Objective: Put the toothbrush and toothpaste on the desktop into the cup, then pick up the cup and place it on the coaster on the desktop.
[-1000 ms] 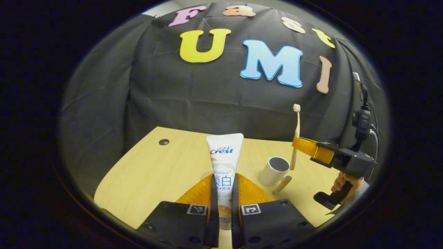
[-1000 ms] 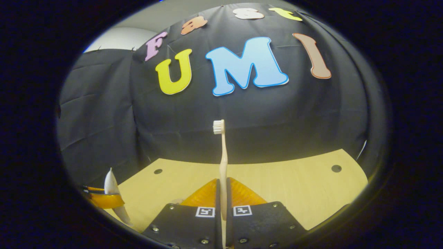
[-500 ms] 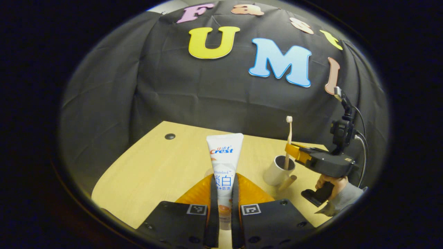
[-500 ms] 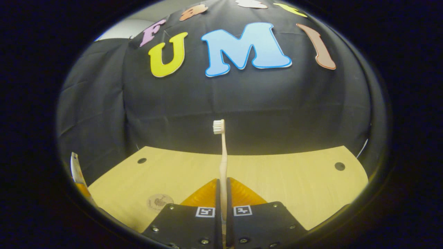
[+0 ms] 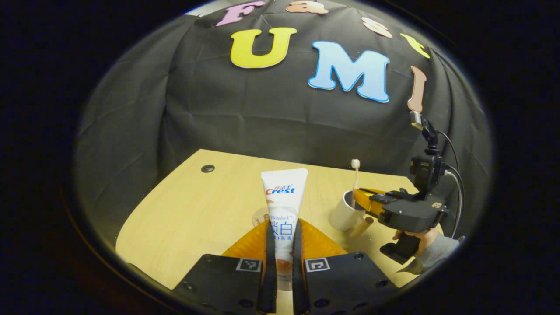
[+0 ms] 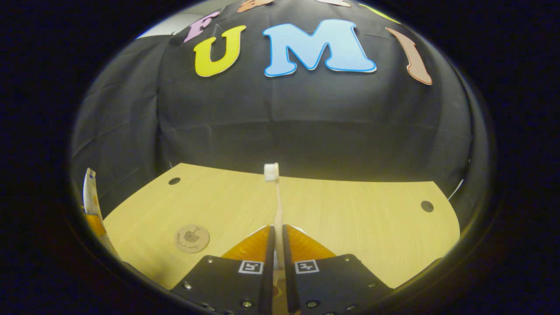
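Left gripper view: the left gripper (image 5: 280,245) is closed on the toothpaste (image 5: 283,205), both fingers pressing on the tube, which stands upright with its flat crimped end uppermost, held above the desk (image 5: 192,210). To the right stands the white cup (image 5: 345,214) on the desk, with the right gripper (image 5: 365,199) reaching over its rim. The toothbrush (image 5: 355,175) stands nearly upright with its bristle head above the cup and its lower handle inside the mouth. A pale handle-like piece (image 5: 361,227) lies slanted on the desk against the cup's base; what it is cannot be told. A hand (image 5: 422,238) with a grey sleeve holds the right gripper's grip from below, and cables run from the mount on top. A dark hole (image 5: 207,168) marks the far left of the desk.

Right gripper view: the fingers (image 6: 269,245) of the right gripper (image 6: 276,249) lie close on either side of the toothbrush (image 6: 275,205), which rises upright between them, bristles (image 6: 271,171) topmost; whether both fingers press on it cannot be told. The gripper's own body hides the cup. The round coaster (image 6: 191,238) lies flat on the desk (image 6: 358,223) to the left, well apart from the fingers. The toothpaste (image 6: 89,197) appears edge-on at the far left. Two dark holes (image 6: 174,180) sit at the desk's far corners.
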`<state>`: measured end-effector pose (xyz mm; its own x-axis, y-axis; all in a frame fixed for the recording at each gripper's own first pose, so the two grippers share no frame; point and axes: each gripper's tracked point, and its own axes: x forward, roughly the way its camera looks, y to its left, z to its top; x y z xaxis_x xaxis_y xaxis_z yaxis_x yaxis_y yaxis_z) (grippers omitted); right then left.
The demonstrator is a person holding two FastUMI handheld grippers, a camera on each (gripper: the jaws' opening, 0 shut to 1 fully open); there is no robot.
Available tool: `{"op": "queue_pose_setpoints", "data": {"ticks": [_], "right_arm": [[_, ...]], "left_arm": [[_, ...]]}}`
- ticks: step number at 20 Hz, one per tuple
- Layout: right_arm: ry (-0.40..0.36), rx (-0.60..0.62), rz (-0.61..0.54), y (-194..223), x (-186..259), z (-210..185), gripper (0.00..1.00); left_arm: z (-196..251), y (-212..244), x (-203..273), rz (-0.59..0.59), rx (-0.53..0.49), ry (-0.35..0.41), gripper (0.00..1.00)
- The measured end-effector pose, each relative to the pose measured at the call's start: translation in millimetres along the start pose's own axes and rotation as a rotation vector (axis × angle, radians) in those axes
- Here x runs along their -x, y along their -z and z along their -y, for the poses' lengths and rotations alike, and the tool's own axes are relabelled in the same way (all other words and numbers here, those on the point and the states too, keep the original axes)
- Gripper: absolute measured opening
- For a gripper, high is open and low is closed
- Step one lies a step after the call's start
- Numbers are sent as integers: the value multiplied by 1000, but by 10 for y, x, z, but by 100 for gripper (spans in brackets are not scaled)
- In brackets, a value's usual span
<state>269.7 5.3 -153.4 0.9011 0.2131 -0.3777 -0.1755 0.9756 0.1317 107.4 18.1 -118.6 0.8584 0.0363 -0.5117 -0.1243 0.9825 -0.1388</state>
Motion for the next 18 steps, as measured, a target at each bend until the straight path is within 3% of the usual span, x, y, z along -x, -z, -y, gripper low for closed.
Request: {"op": "queue_pose_setpoints", "data": {"ticks": [2,3,6,7,8,18], "right_arm": [[-4,1,-2,7,47,-6,21],[-6,1,-2,0,91,-9,39],[5,6,5,-25,221,33,60],[11,4,12,-51,289,55,71],[21,2,19,-73,352,79,76],[50,-49,73,-162,1180,304,75]], "left_arm": [[29,-18,-24,1,-3,8,22],[45,-21,-40,1,-3,12,21],[114,-30,-94,1,0,30,21],[150,-34,-108,3,1,40,21],[177,-30,-119,4,-3,48,21],[671,-344,-251,114,-32,168,21]]}}
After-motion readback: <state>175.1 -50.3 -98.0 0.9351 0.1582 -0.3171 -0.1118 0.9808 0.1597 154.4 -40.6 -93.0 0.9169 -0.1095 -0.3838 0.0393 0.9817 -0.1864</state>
